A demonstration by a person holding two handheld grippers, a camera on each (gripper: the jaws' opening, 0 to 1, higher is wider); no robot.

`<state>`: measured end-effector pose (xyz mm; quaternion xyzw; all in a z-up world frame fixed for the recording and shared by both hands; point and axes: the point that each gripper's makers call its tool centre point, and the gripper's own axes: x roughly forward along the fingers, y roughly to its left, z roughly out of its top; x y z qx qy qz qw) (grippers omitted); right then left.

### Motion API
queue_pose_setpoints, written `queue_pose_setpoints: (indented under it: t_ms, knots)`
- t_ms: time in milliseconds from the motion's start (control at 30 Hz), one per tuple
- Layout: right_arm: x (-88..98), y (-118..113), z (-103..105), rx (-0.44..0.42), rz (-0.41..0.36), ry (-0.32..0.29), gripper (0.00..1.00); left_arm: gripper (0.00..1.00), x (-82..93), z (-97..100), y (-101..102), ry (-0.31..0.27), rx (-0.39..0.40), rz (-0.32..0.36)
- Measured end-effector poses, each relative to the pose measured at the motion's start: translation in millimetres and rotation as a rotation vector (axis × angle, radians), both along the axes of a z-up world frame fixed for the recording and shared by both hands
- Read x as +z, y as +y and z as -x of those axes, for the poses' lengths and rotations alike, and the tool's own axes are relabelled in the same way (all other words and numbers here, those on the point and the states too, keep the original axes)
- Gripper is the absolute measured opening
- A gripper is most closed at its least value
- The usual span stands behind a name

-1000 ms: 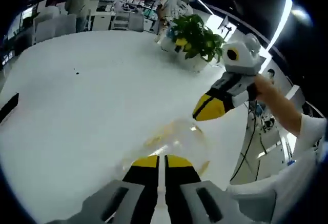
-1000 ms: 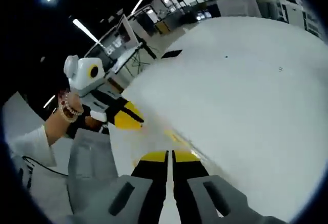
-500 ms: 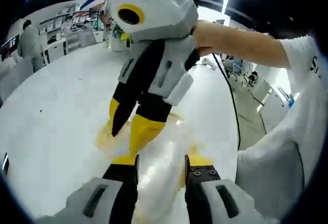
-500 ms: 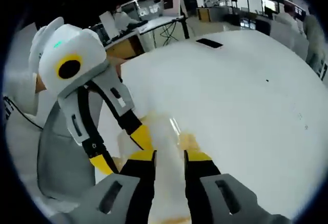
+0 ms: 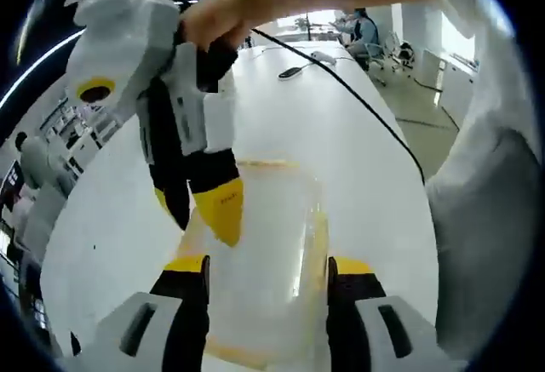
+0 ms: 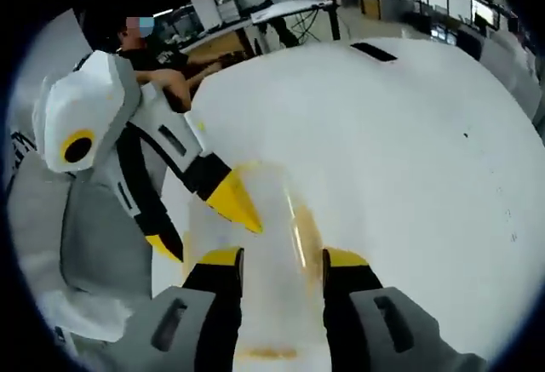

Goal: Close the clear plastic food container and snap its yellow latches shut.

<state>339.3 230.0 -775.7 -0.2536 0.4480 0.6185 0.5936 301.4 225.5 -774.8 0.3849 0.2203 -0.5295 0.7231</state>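
Note:
The clear plastic container (image 5: 272, 219) with yellow edges lies on the white table (image 5: 349, 125). My left gripper (image 5: 268, 266) is open, one yellow-tipped jaw on each side of the container. The right gripper (image 5: 200, 219), held by a hand (image 5: 213, 19), comes down from the upper left, and its yellow fingertips (image 5: 223, 210) hang over the container's left part. In the right gripper view the container (image 6: 268, 219) stretches away between the jaws of my open right gripper (image 6: 281, 257). The left gripper (image 6: 209, 231) reaches in from the left, its fingers apart at the container's near-left edge.
A black cable (image 5: 358, 100) runs across the table, with a small dark device (image 5: 289, 72) at the far end. A flat black object (image 6: 372, 51) lies on the table's far side. White sleeves fill the right of the left view and the left of the right view. Desks and people stand beyond.
Both grippers went from shut to open, with their jaws spreading wider. Both views have swung round and now look down along the container, with the two grippers close together over it.

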Motion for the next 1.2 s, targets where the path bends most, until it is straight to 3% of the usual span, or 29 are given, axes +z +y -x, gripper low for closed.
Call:
queue_pose_setpoints:
  t_ms: [167,400,1200]
  knots:
    - [4.6,8.2,-0.3,0.04,0.0,-0.007,0.3,0.53,-4.5,1.6,-1.5,-0.051,-0.02,-0.033]
    - [1.7,8.1,-2.8,0.057,0.065,0.035,0.3,0.52,0.7,-0.8,-3.2,0.024,0.043,0.029]
    - [-1.2,7.1,-3.8,0.071,0.112,0.039,0.29,0.47,-1.5,3.5,-6.5,0.006,0.007,0.027]
